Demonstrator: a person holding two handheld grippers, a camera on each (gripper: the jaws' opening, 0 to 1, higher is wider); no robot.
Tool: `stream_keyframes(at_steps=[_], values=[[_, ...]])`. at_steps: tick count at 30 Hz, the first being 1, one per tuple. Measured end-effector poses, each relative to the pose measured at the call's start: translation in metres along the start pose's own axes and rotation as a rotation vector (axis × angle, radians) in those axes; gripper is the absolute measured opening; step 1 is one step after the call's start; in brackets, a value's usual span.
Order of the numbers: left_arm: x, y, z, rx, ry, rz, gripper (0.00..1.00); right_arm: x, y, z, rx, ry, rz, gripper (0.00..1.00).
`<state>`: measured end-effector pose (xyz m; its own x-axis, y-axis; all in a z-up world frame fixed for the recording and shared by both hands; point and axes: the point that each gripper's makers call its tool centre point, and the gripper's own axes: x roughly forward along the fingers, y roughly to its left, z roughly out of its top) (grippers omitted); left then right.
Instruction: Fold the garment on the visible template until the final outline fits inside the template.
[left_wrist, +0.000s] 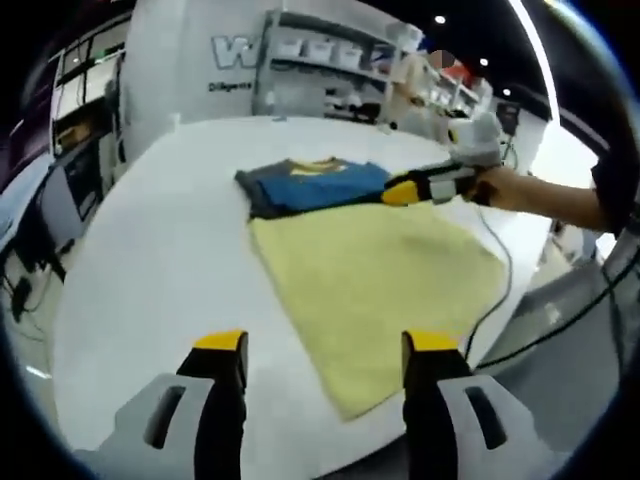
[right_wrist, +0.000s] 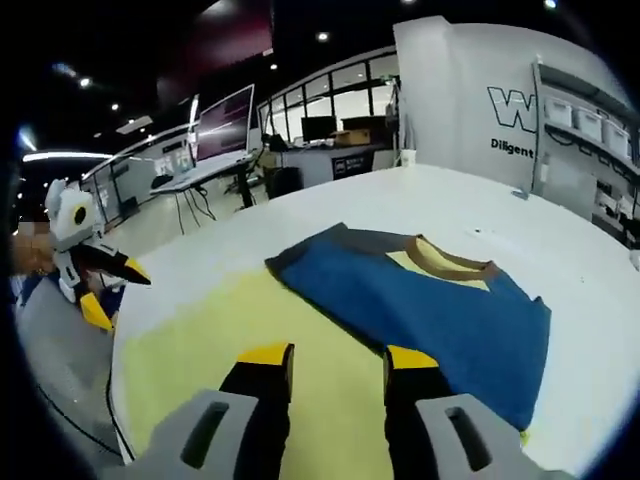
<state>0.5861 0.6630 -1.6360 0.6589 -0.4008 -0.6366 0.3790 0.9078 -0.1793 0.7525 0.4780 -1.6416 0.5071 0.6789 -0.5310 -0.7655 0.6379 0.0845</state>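
We find the garment, a blue shirt with a grey back panel and a tan collar, lying folded on the far end of the yellow template, which rests on the white table. The right gripper stands with its jaws apart and nothing between them, the near edge of the shirt just ahead of its tips and the template under them. The left gripper is also wide and empty, well back from the shirt, with bare template ahead of its right jaw. In our judgement the fold looks near done, yet part of the shirt appears to overhang the template's far edge. We recommend pinching the near hem squarely, then drawing the shirt toward the jaws in one flat slide, without lifting layers, until its outline sits inside the yellow.
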Motion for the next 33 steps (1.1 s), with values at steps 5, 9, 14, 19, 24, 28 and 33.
stream_keyframes(at_steps=[5,9,14,19,24,28,33], values=[[0.005,-0.001,-0.009,0.024,0.049,0.013,0.54,-0.047,-0.032,-0.040,0.062,0.052,-0.107,0.32],[0.006,0.003,-0.009,0.013,0.046,0.016,0.52,-0.072,-0.041,-0.061,0.107,0.084,-0.150,0.33],[0.009,-0.001,-0.015,0.027,0.073,-0.003,0.53,-0.095,-0.046,-0.073,0.140,0.084,-0.177,0.37],[0.008,-0.004,-0.016,0.022,0.081,-0.016,0.52,-0.111,-0.045,-0.083,0.144,0.099,-0.183,0.37],[0.009,-0.008,-0.021,0.061,0.100,-0.032,0.51,-0.126,-0.044,-0.095,0.183,0.108,-0.190,0.37],[0.012,-0.012,-0.024,0.087,0.124,-0.050,0.51,-0.135,-0.039,-0.103,0.199,0.116,-0.188,0.37],[0.013,-0.020,-0.031,0.127,0.167,-0.076,0.49,-0.151,-0.032,-0.118,0.206,0.129,-0.197,0.36]])
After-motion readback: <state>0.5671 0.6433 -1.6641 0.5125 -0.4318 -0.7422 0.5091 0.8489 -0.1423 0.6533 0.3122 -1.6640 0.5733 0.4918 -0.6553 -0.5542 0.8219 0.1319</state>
